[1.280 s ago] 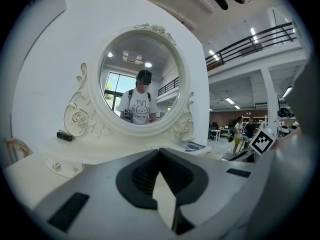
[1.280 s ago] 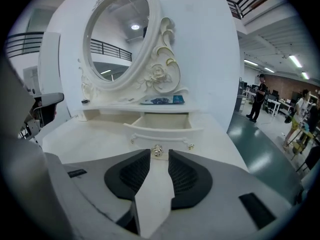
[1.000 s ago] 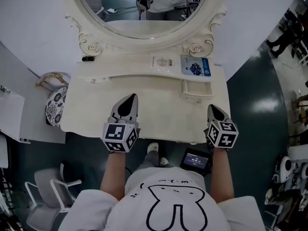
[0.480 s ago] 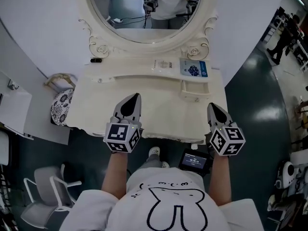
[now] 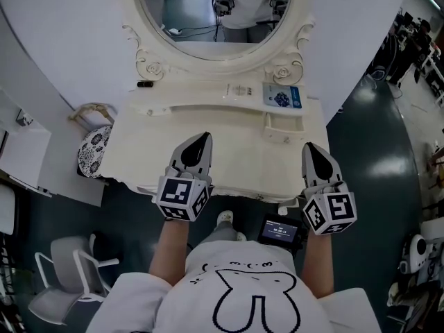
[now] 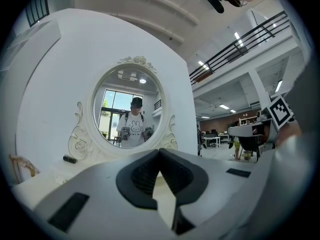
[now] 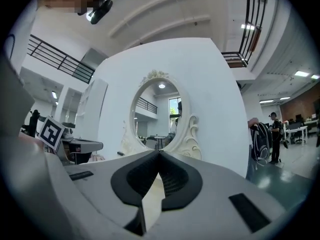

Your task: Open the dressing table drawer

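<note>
Table: a cream-white painted dressing table (image 5: 236, 164) with a smooth top and wavy front edge fills the frame centre.
Mirror: an oval glass mirror (image 5: 215, 12) in a carved scroll frame, top centre.
Drawer: a small shallow rectangular cream drawer (image 5: 283, 125), right of centre, stands pulled out of the back shelf, with a round knob (image 5: 286, 143) in front.
Left: the grey pointed left gripper (image 5: 202, 137) has ribbed black pads (image 6: 145, 176), tips together, empty.
Right: the matching right gripper (image 5: 309, 147) has just been closing, tips meeting on nothing, below the drawer.

Nothing legible: print on the blue card (image 5: 282, 98) and device screen (image 5: 281, 229) is too small.
</note>
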A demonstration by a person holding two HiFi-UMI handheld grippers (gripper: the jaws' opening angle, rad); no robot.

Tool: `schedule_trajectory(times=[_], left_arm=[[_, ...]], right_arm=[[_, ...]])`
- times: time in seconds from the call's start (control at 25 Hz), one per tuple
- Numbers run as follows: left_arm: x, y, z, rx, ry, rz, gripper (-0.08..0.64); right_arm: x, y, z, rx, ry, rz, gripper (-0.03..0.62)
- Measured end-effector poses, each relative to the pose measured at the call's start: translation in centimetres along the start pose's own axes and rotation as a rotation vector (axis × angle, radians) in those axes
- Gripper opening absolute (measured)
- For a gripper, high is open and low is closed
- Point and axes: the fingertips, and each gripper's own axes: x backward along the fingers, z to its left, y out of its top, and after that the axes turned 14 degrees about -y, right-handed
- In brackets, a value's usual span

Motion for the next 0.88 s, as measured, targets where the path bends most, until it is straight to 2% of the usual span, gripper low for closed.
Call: schedule_trajectory(times=[0.36,0.88], left_arm=[[-0.1,1.3,-1.0,-0.025,-0.028,-0.032,0.009],[-0.7,1.3,-2.5,-0.035,-0.063,-0.027,0.009]], right_arm=[[1.0,0.2,-0.1,0.010,-0.021,-0.001,0.017],[2.1,-0.8,-0.9,0.008,-0.044,0.032,0.017]])
